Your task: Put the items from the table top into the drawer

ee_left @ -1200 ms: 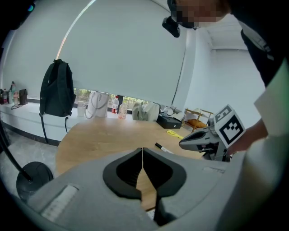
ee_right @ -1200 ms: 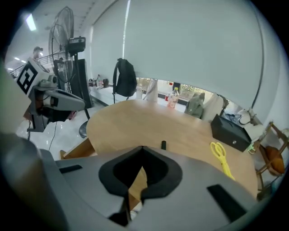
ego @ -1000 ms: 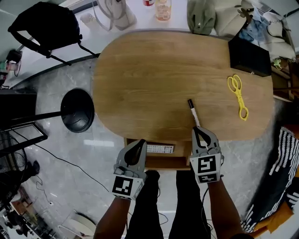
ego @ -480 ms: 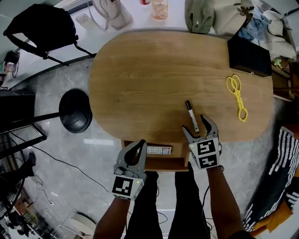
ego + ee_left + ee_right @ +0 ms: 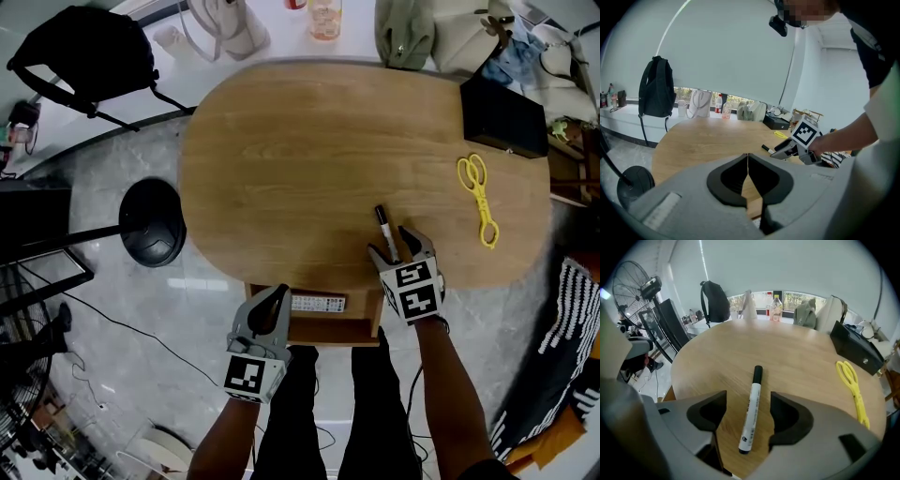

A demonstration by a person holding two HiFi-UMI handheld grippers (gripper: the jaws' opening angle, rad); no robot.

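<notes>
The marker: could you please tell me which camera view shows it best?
The right gripper view: the marker lies close and whole. The head view shows the marker small; the left gripper view, only its dark cap end.

Drawer (image 5: 323, 329) mostly under table (image 5: 309, 150), bottle (image 5: 326, 21) cropped

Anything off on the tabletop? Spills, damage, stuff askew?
Nothing stands out. The marker and the yellow tongs lie flat on the wooden table, well apart; the black box sits at its far right corner. No spill or visible damage.
</notes>
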